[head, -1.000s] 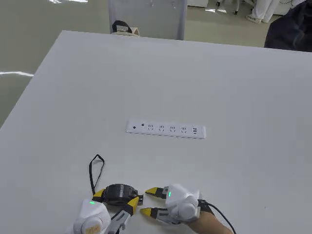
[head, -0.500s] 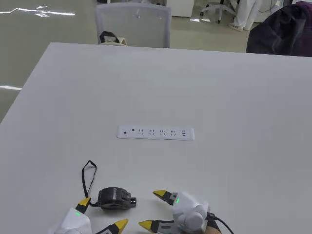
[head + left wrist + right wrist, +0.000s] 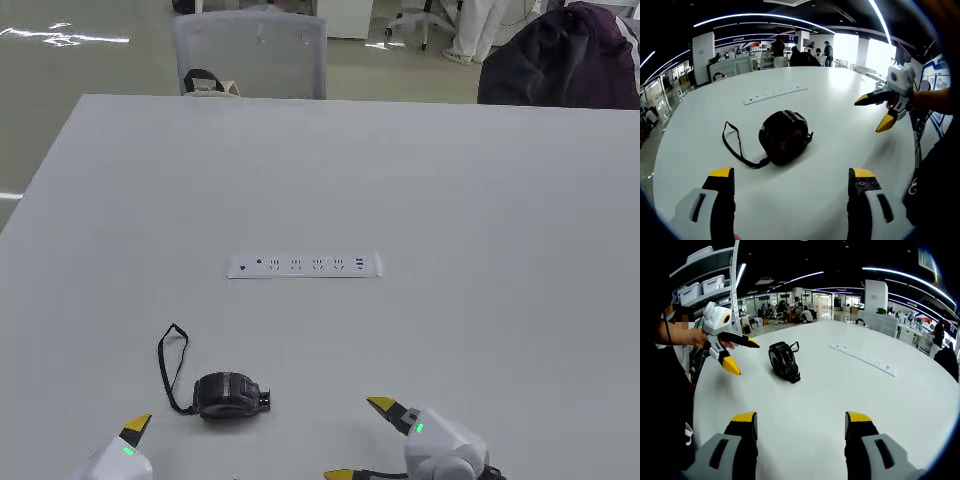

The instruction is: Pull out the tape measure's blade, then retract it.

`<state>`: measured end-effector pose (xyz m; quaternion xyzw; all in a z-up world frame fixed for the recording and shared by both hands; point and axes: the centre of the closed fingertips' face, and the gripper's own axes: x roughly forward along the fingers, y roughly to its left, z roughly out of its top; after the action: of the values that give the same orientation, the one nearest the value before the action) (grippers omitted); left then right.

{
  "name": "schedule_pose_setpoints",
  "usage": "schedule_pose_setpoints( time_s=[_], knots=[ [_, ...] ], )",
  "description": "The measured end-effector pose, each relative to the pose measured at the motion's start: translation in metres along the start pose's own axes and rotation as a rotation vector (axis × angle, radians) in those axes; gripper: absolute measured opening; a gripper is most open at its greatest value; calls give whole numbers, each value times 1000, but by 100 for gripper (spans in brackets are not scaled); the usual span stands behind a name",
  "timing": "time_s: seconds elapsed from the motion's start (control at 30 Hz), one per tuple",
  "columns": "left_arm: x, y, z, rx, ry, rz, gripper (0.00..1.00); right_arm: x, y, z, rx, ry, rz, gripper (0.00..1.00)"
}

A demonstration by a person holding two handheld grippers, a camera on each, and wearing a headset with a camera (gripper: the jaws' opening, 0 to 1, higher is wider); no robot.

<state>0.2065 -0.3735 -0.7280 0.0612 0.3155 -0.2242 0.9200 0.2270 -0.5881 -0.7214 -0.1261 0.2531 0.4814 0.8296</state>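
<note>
White tabletop (image 3: 480, 220) stretches before you in a bright open-plan office. Nearest you, your left claw (image 3: 791, 174) and right claw (image 3: 800, 417) both hover with jaws spread wide, gripping nothing. Just beyond them, nearer the left claw, the black tape measure (image 3: 228, 394) lies on the tabletop, touching neither, its blade wound in with just the end hook showing at the right and its black wrist strap (image 3: 165, 360) curling away to the left. Farther out lies a white power strip (image 3: 304, 265); past the far edge stands a grey chair (image 3: 250, 55).
</note>
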Motion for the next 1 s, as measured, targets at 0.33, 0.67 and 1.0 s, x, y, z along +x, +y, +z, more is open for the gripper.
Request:
schedule_pose_setpoints(
  time_s=[0.33, 0.67, 1.0],
  knots=[
    [-19, -4, -3, 52, -3, -28, 99, -46, -7, -19, 44, 7, -76, 80],
    [-35, -13, -8, 57, 3, -76, 99, -72, -7, -9, 78, -42, -118, 88],
    [-47, -4, -11, 58, 5, -58, 99, -79, -11, -4, 95, -54, -138, 92]
  ],
)
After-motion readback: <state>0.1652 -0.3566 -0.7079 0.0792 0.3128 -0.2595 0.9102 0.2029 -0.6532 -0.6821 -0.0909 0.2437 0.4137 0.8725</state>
